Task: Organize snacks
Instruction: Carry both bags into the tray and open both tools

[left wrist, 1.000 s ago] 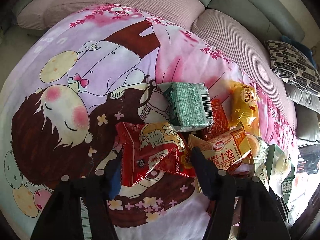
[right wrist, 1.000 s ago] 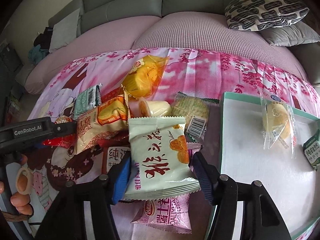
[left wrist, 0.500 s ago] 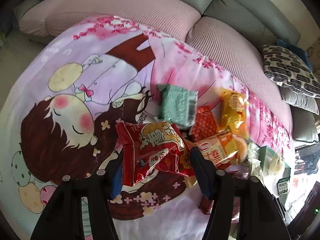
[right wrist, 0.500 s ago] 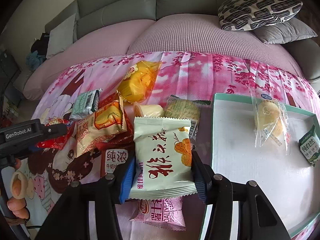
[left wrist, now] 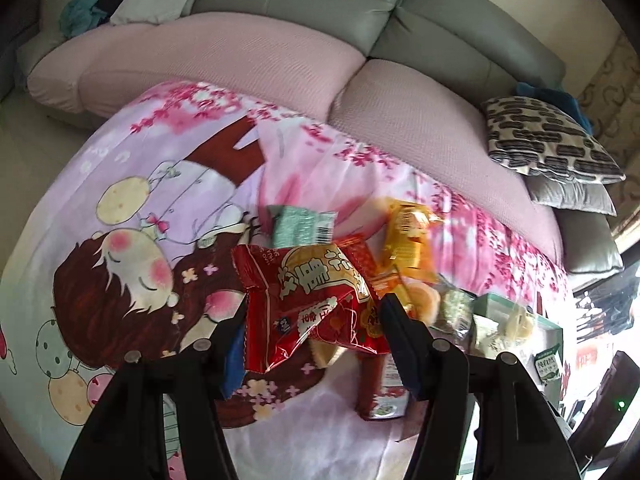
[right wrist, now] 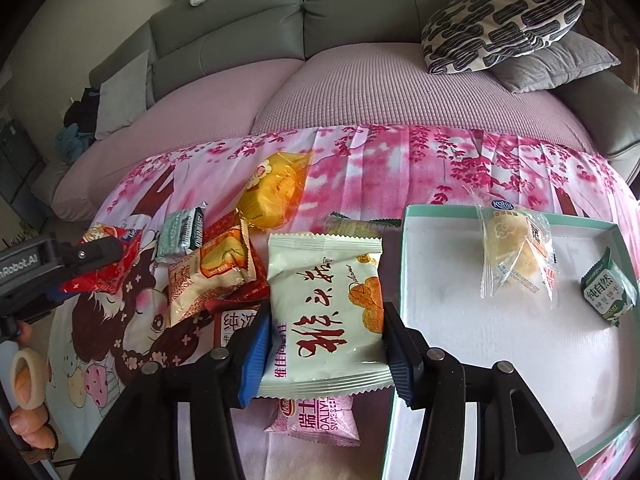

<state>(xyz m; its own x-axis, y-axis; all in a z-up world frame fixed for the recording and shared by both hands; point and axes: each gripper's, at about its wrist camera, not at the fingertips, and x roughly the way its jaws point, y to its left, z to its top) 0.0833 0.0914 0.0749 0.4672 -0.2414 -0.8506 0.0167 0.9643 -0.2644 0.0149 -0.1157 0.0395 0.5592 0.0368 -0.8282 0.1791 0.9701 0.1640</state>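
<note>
My left gripper [left wrist: 314,332] is shut on a red snack packet [left wrist: 308,300] and holds it above the pink cartoon cloth [left wrist: 140,220]; the packet also shows in the right wrist view [right wrist: 106,264]. My right gripper [right wrist: 326,348] is shut on a pale green snack packet [right wrist: 324,308] held above the cloth beside the white box [right wrist: 460,344]. In the box lie a clear-wrapped pastry [right wrist: 516,256] and a small green biscuit pack [right wrist: 608,292]. On the cloth lies a pile of snacks: a yellow packet [right wrist: 276,196], a green-white pack [right wrist: 182,232], a cream-orange packet [right wrist: 208,276] and a pink packet [right wrist: 316,420].
A grey and pink sofa [right wrist: 360,80] runs behind the cloth, with a black-patterned cushion [right wrist: 496,28] at the right. The box has a teal rim [right wrist: 404,240] just right of my right gripper. The person's hand [right wrist: 28,380] shows at far left.
My left gripper has lifted the red packet up off the cloth, away from the pile. My right gripper has risen and carried the pale green packet slightly toward the box.
</note>
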